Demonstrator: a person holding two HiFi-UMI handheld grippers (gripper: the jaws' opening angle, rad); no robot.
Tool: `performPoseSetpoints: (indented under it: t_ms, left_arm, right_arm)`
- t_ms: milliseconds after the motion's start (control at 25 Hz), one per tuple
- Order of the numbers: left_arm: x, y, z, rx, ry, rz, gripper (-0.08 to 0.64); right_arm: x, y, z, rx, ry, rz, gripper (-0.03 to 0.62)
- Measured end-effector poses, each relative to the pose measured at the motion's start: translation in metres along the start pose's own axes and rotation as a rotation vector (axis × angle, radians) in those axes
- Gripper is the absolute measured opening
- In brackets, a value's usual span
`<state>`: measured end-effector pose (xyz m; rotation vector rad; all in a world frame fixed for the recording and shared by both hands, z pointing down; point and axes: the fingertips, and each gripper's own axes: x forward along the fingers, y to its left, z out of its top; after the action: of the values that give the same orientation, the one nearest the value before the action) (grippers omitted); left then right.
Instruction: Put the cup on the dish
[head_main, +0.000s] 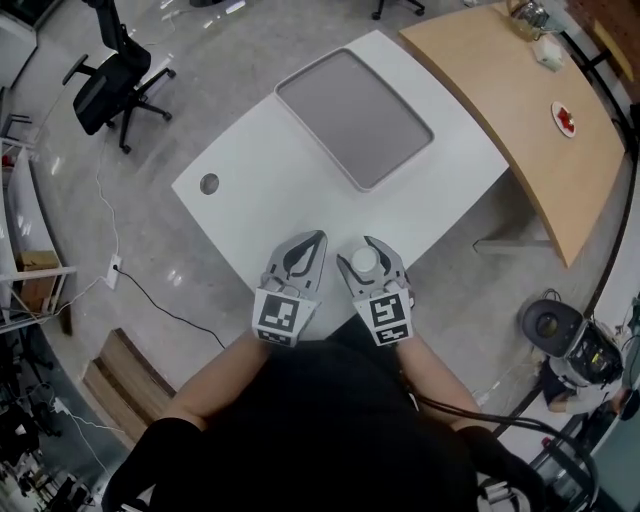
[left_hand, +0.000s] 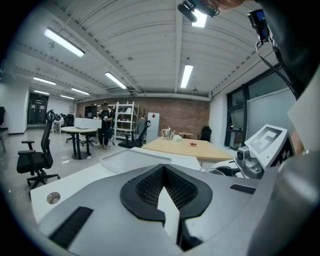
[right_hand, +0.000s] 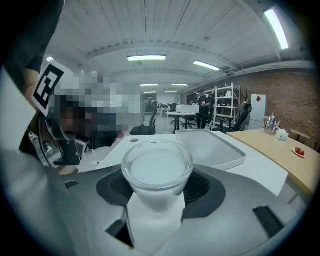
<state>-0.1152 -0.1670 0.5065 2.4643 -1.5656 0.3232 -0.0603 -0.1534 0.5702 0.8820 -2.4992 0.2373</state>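
Right now my right gripper (head_main: 365, 250) is clamped on the clear cup (right_hand: 157, 167), with its dark pads pressing on both sides of the glass. The cup stands upright between the jaws, at the near edge of the white table (head_main: 250, 190). My left gripper (head_main: 318, 240) sits just beside it, jaws drawn together with nothing between them. The grey dish (head_main: 355, 118), a shallow tray, lies toward the table's far side, well apart from the cup.
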Motion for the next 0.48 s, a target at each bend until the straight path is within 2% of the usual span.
performPoseSetpoints:
  t_ms: [280, 480]
  left_arm:
    - [-0.012, -0.002, 0.036, 0.003, -0.05, -0.014, 0.008]
    - [-0.024, -0.003, 0.057, -0.029, -0.077, -0.011, 0.008]
  right_arm:
    - [-0.036, -0.001, 0.055, -0.002, -0.072, -0.027, 0.262]
    - [-0.059, 0.001, 0.088, 0.0, -0.117, -0.021, 0.262]
